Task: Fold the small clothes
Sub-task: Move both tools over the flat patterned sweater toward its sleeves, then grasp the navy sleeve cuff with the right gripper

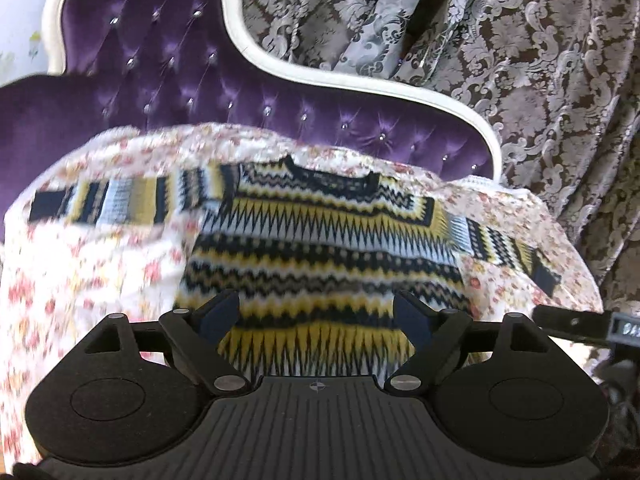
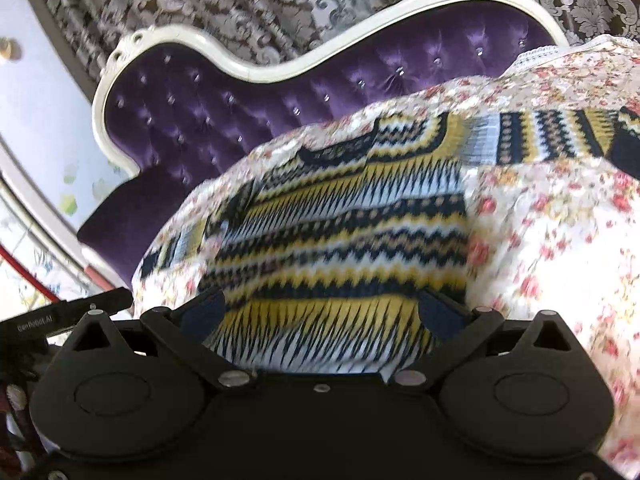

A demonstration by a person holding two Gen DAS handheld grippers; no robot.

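The striped sweater [image 1: 320,240] lies flat on the floral cover [image 1: 100,264], sleeves out toward 9 and 3 o'clock, neck at 12 near the purple sofa back [image 1: 160,72]; left gripper [image 1: 318,316] and right gripper [image 2: 322,316] fingers stand wide, holding nothing

This is a furnished room in a home, a bedroom or sitting room. A purple velvet headboard [image 1: 168,92], button-tufted and framed in curved white wood, rises behind a soft surface spread with a floral sheet [image 1: 100,272]. Heavy damask curtains [image 1: 540,60] in brown and silver hang behind it, and a pale wall [image 2: 40,120] shows at the side.
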